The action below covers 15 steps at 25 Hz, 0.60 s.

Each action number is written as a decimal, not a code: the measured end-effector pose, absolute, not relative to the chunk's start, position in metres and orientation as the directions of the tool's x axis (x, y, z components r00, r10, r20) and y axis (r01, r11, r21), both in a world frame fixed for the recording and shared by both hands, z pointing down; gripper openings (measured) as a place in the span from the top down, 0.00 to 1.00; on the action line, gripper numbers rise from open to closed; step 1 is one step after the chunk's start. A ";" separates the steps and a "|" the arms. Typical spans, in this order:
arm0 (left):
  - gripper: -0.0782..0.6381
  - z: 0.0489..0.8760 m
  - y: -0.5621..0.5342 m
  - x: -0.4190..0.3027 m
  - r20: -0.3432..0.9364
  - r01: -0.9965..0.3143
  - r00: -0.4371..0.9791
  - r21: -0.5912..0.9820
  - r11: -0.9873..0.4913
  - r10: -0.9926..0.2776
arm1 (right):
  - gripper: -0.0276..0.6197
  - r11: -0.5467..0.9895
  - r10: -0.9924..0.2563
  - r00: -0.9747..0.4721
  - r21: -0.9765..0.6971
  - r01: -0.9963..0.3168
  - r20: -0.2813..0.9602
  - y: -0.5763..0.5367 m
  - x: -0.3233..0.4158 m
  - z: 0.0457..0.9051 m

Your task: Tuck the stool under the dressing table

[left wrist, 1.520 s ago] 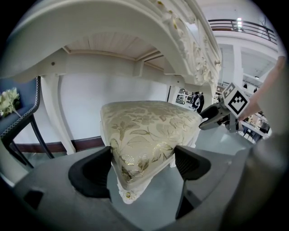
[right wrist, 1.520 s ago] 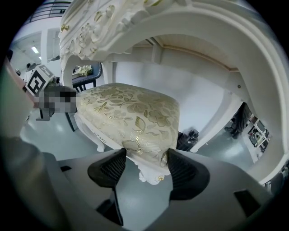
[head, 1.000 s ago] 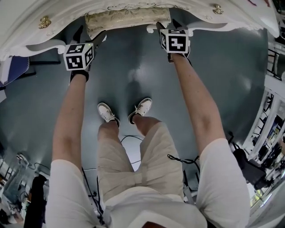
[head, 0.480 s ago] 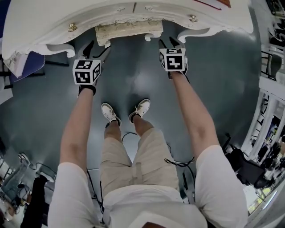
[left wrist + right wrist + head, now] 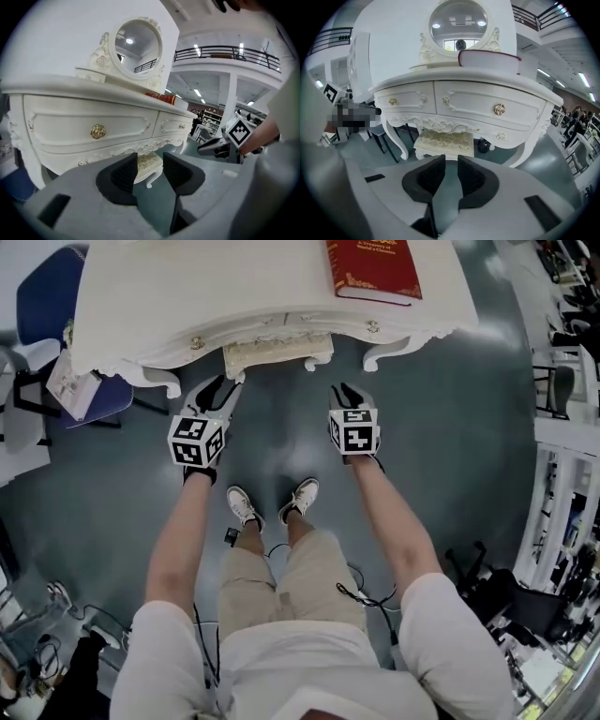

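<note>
Stool [image 5: 277,355] is tucked under the white dressing table [image 5: 234,296], in the middle, between the curly front legs. From above, only the near edge of its pale patterned seat is seen. A red book [image 5: 373,268] is laid on the right part of the table top, and a round mirror [image 5: 459,21] is stood at the far side. A blue chair [image 5: 45,306] is seen at the table's left end.

The left gripper [image 5: 217,392] and the right gripper [image 5: 348,395] are held up in the air near the table's front, apart from the stool. Nothing is touched by them. The jaws of the left gripper are being closed, with a gap left between the pads and nothing in it. The jaws of the right gripper are being closed too; only a thin gap is left, and nothing is held there. White shoes [image 5: 244,507] are seen on the grey floor [image 5: 450,427].
</note>
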<state>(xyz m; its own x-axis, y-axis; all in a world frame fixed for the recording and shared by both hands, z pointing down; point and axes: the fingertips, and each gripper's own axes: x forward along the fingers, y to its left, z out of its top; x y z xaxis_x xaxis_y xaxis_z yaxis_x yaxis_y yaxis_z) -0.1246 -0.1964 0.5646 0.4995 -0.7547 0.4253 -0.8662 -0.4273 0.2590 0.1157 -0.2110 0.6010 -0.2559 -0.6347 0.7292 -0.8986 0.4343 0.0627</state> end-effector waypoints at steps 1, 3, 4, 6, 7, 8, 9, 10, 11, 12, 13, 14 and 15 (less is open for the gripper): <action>0.65 0.554 -0.190 -0.124 0.417 -0.862 0.506 0.265 -0.431 -0.755 | 0.84 0.433 -0.633 -0.264 0.051 -0.900 0.727 -0.203 0.113 0.592; 0.72 0.535 -0.177 -0.123 0.406 -0.858 0.512 0.280 -0.430 -0.757 | 0.90 0.438 -0.630 -0.277 0.037 -0.898 0.726 -0.185 0.109 0.574; 0.77 0.525 -0.172 -0.123 0.400 -0.857 0.514 0.288 -0.428 -0.759 | 0.92 0.437 -0.631 -0.281 0.033 -0.899 0.723 -0.177 0.108 0.564; 0.83 0.506 -0.164 -0.122 0.383 -0.851 0.521 0.306 -0.428 -0.762 | 0.95 0.424 -0.636 -0.284 0.017 -0.906 0.717 -0.164 0.108 0.545; 0.85 0.496 -0.160 -0.122 0.375 -0.847 0.526 0.313 -0.429 -0.763 | 0.95 0.416 -0.636 -0.286 0.006 -0.909 0.717 -0.158 0.108 0.537; 0.85 0.487 -0.157 -0.121 0.370 -0.845 0.528 0.317 -0.431 -0.764 | 0.95 0.411 -0.633 -0.291 -0.007 -0.912 0.717 -0.152 0.108 0.529; 0.86 0.479 -0.154 -0.121 0.369 -0.846 0.527 0.316 -0.431 -0.765 | 0.96 0.410 -0.628 -0.297 -0.019 -0.912 0.719 -0.145 0.108 0.523; 0.86 0.471 -0.150 -0.122 0.370 -0.848 0.523 0.311 -0.428 -0.768 | 0.96 0.412 -0.624 -0.305 -0.029 -0.911 0.719 -0.138 0.107 0.516; 0.87 0.465 -0.146 -0.122 0.371 -0.853 0.516 0.306 -0.423 -0.772 | 0.96 0.417 -0.621 -0.313 -0.035 -0.908 0.719 -0.132 0.108 0.510; 0.87 0.459 -0.142 -0.122 0.370 -0.857 0.509 0.306 -0.415 -0.777 | 0.96 0.421 -0.619 -0.318 -0.039 -0.906 0.718 -0.127 0.108 0.504; 0.87 0.453 -0.139 -0.123 0.367 -0.860 0.501 0.310 -0.405 -0.784 | 0.96 0.425 -0.618 -0.324 -0.042 -0.904 0.716 -0.123 0.109 0.497; 0.87 0.446 -0.136 -0.124 0.363 -0.863 0.494 0.317 -0.395 -0.790 | 0.96 0.427 -0.619 -0.329 -0.046 -0.903 0.713 -0.120 0.109 0.491; 0.87 0.440 -0.133 -0.125 0.358 -0.865 0.488 0.322 -0.386 -0.796 | 0.96 0.427 -0.623 -0.334 -0.050 -0.903 0.708 -0.119 0.109 0.484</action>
<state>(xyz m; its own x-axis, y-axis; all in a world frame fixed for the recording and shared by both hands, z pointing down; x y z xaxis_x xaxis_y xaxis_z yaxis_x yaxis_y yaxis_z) -0.1250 -0.1333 0.4401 0.4881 -0.7962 0.3575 -0.8648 -0.3857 0.3216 0.1091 -0.1188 0.4836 -0.3339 -0.6226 0.7077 -0.9029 0.4269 -0.0505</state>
